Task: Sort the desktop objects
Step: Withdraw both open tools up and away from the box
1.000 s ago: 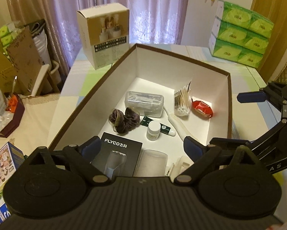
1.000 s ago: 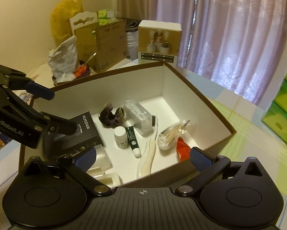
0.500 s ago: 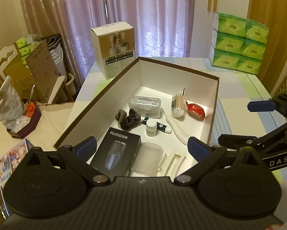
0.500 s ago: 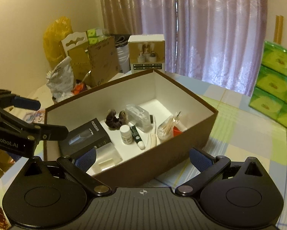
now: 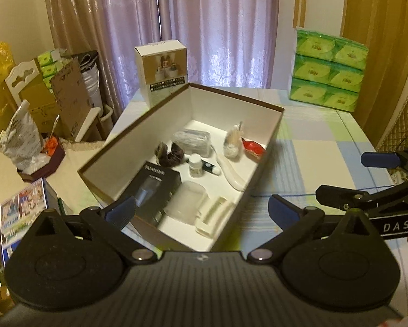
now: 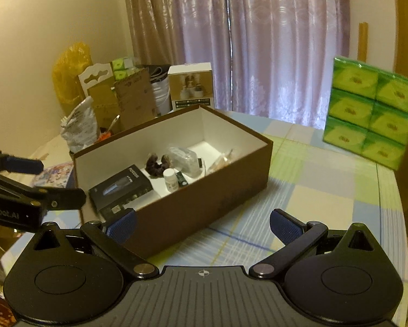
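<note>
Each gripper, left gripper (image 5: 201, 208) and right gripper (image 6: 202, 222), has a black ribbed housing flanked by two round black discs, silver pivot screws on angled black linkage arms, and blue textured fingertip pads (image 6: 284, 224). White lettering marks the side bars.

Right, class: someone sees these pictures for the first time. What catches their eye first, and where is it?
The open brown box in the middle of the checked table, its white inside strewn with small items, including a black shaver carton at the near end. Next, the stack of green tissue packs at the table's far right corner. Both tools, left tool and right tool, hang open and empty.
</note>
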### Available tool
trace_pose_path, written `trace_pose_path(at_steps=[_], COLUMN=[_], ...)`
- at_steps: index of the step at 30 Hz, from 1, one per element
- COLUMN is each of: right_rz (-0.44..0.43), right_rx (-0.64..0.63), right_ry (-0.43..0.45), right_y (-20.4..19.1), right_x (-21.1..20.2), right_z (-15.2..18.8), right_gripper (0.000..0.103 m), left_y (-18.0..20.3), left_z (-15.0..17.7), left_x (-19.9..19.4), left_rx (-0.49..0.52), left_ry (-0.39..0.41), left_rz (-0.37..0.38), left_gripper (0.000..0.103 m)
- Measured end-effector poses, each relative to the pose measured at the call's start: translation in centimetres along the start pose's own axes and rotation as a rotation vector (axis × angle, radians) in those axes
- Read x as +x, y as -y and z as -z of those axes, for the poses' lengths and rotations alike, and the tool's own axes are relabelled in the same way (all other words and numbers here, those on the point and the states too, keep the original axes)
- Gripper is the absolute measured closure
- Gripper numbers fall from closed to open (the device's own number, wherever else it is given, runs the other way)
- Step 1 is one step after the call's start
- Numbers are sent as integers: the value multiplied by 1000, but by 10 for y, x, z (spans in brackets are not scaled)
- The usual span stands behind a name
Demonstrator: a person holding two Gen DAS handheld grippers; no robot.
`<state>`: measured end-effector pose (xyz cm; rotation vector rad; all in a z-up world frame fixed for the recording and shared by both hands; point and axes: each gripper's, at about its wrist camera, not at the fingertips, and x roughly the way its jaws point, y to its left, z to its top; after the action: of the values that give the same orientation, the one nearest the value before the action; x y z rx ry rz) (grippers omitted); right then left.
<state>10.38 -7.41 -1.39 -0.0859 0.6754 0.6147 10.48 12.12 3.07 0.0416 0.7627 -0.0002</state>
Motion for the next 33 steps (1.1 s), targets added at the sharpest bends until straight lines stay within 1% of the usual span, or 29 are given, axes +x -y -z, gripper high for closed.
trace_pose_path(at_steps=[4, 11, 22, 33], right_rz=[-14, -22, -45, -60], right_rx=[0, -62, -72, -69], right_ry=[-3, -14, -25, -52], right_y=[3, 2, 10, 20], right_x=[-18, -38, -61, -77], right_z=[8, 22, 41, 62], right_gripper=[2, 2, 2, 2], left_y=[13, 31, 58, 76], left_z=[10, 25, 45, 65], left_x=[-12, -30, -41, -50], left_rx=[-8, -36, -46, -72], left_ry=[-9, -30, -68, -89], left_rz=[-23, -49, -102, -108], left_gripper=[1, 1, 1, 1])
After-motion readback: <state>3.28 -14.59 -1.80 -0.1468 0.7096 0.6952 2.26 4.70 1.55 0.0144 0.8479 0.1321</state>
